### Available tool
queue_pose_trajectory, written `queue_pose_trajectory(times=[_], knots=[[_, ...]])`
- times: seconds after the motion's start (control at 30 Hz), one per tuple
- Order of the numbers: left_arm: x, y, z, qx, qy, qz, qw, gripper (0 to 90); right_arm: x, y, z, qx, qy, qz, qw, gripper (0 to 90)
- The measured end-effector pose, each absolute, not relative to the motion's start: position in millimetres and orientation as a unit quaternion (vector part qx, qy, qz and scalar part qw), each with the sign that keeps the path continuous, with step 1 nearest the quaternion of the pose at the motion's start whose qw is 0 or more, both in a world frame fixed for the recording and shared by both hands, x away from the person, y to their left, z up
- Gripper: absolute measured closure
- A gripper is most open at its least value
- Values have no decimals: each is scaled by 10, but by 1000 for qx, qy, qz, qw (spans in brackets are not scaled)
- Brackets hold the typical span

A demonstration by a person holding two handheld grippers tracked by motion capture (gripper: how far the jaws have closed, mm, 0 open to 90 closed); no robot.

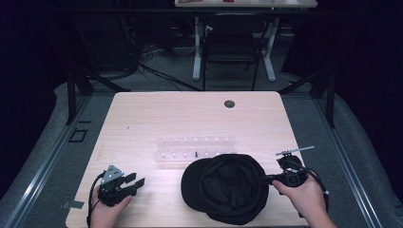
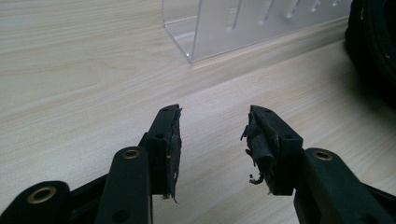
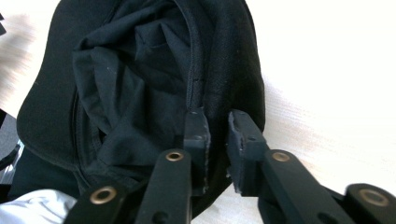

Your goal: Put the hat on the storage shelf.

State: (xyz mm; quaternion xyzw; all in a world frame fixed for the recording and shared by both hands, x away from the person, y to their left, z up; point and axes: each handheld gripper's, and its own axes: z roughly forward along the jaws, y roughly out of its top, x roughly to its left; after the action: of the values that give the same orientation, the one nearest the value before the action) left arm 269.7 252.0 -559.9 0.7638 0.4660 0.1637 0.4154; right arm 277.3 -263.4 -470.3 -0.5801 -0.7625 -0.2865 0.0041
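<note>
The light wooden worktop (image 1: pixel 157 118) is seen from above, with a dark round grommet (image 1: pixel 229 103) set near its far edge. A black cap (image 1: pixel 225 187) lies upside down at the near right of the worktop, its hollow crown facing up and its brim pointing left. A clear acrylic rack (image 1: pixel 196 151) stands just beyond the cap, near the middle of the worktop; one small dark pin (image 1: pixel 196 154) is seen in it. The right tool (image 3: pixel 218 122) is held at the right edge of the cap, and the cap's rim is taken between its jaws, one jaw inside the crown and the other outside. The jaws are set narrowly about the rim, but whether the pads press on the fabric cannot be told. The left tool (image 2: pixel 212 128) is held low over the near left of the worktop, well apart from the cap, its jaws spread wide with nothing between them; worn, frayed pads (image 2: pixel 259 144) are visible on them.
</note>
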Motion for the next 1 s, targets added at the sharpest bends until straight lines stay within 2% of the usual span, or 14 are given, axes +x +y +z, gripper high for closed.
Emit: queue_pose_trajectory(times=[0.37,0.77,1.0], knots=[[2699,2524,-5602,763,468,163,416,545,2861,-2620,-4636,-585,-767,-262,28,866],[2706,2523,-5608,764,468,163,413,545,2973,-2644,-4532,-588,-770,-244,34,878],[2705,2525,-5608,763,469,162,414,545,3030,-2667,-4436,-596,-759,-255,58,879]])
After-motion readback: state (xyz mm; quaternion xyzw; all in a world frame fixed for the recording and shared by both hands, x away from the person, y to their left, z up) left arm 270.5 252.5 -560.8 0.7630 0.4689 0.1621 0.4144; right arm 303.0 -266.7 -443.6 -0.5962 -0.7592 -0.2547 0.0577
